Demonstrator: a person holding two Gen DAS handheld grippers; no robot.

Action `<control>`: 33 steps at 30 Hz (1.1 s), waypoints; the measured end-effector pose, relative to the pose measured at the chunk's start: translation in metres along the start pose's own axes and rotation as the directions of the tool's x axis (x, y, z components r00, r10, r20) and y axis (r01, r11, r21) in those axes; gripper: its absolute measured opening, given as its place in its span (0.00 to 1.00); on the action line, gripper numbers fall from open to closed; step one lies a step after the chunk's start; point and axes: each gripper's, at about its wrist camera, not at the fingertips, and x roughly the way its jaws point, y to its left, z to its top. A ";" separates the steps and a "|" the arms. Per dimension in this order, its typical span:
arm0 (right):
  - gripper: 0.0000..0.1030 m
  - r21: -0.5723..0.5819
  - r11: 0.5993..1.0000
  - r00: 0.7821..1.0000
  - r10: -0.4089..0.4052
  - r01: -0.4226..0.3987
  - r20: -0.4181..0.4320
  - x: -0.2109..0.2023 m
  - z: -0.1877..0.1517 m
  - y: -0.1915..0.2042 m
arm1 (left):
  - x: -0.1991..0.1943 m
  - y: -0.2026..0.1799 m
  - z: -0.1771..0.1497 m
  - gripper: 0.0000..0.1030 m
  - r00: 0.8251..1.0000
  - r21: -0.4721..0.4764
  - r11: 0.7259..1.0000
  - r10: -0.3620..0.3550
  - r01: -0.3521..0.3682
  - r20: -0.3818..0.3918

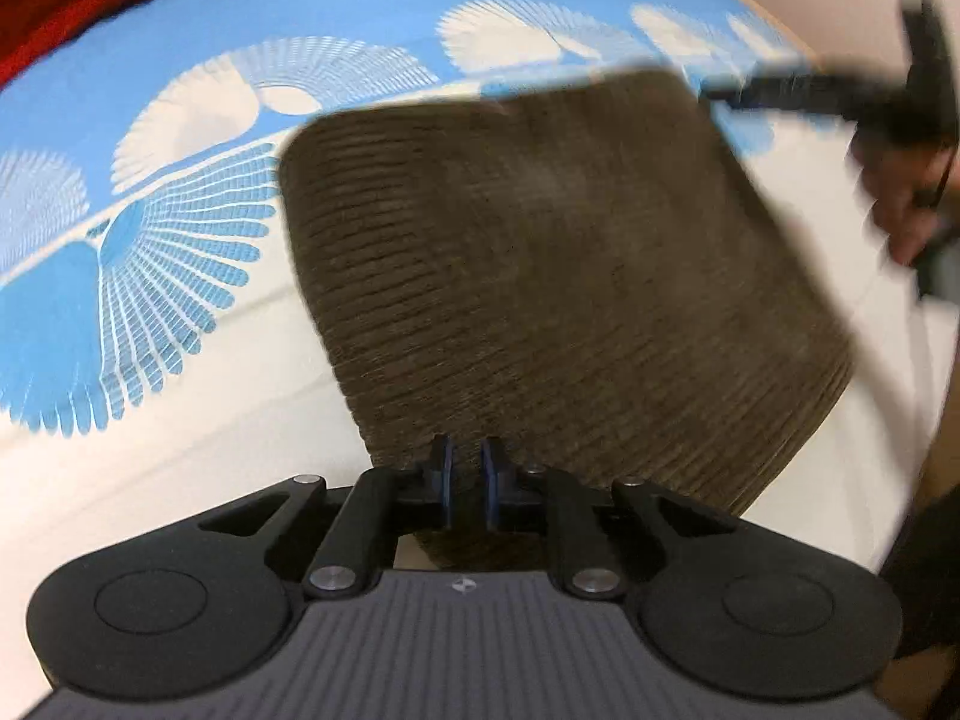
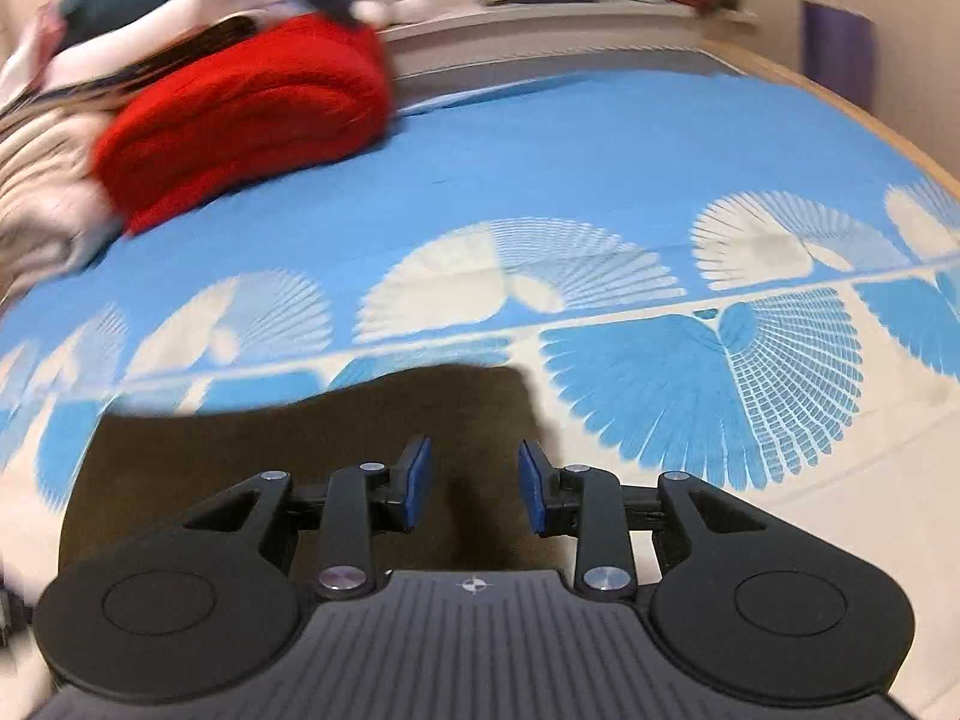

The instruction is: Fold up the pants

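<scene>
1. A folded pair of dark brown ribbed corduroy pants (image 1: 558, 276) lies on a bed spread with a blue-and-white fan-patterned sheet (image 1: 150, 276), seen through both wrist cameras amid motion blur.
2. The left gripper (image 1: 467, 474) has its blue-padded fingers nearly together at the near edge of the pants; cloth appears pinched between them, though the contact itself is partly hidden.
3. The right gripper (image 2: 474, 483) stands wide open above the brown fabric (image 2: 336, 420), holding nothing.
4. In the left view the right gripper (image 1: 864, 96) appears blurred at the far right corner of the bundle, a hand (image 1: 906, 204) behind it.
5. The bundle runs straight ahead of the left gripper, its long axis slanting away toward the right; the left hand is the nearer, already at the hem.
6. A folded red knitted garment (image 2: 252, 114) tops a laundry heap at the far side of the bed, well apart from the pants.
7. Judged from the compact shape, folding looks well advanced.
</scene>
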 end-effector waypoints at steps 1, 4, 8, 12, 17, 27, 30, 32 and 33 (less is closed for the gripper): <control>0.32 0.010 1.000 1.000 -0.008 0.008 -0.010 0.007 -0.001 0.000 | -0.007 0.003 0.007 0.13 0.999 -0.038 0.999 -0.004 0.006 0.049; 0.32 0.012 1.000 0.999 -0.023 0.023 -0.027 0.032 0.000 0.004 | -0.022 0.012 0.023 0.13 0.978 -0.113 0.994 0.033 -0.009 0.206; 0.35 -0.004 0.997 0.996 -0.079 0.079 -0.037 0.045 0.005 0.007 | 0.017 0.024 0.029 0.12 0.988 -0.166 0.983 0.100 -0.079 0.118; 0.37 -0.009 0.995 0.994 -0.100 0.100 -0.051 0.058 0.003 0.009 | 0.018 0.024 0.037 0.13 0.982 -0.181 0.974 0.159 -0.140 0.097; 0.37 -0.013 0.991 0.990 -0.135 0.135 -0.047 0.058 0.003 0.012 | 0.024 0.027 0.044 0.14 0.972 -0.206 0.970 0.165 -0.129 0.167; 0.49 0.006 0.998 0.993 -0.058 0.057 0.103 -0.036 0.014 0.024 | -0.010 -0.003 0.009 0.27 0.978 0.048 0.997 0.045 -0.056 0.205; 0.49 -0.059 0.998 1.000 0.010 -0.009 0.017 -0.057 -0.005 0.028 | 0.008 -0.010 -0.005 0.36 0.982 0.112 0.984 0.124 -0.140 0.139; 0.49 -0.101 0.993 0.996 0.049 -0.055 -0.069 -0.068 -0.024 0.030 | -0.010 -0.012 -0.002 0.35 0.983 0.088 0.993 0.064 -0.080 0.171; 0.49 -0.128 0.988 0.991 0.069 -0.084 -0.116 -0.072 -0.036 0.032 | -0.013 -0.009 -0.006 0.35 0.980 0.072 0.997 0.004 -0.019 0.200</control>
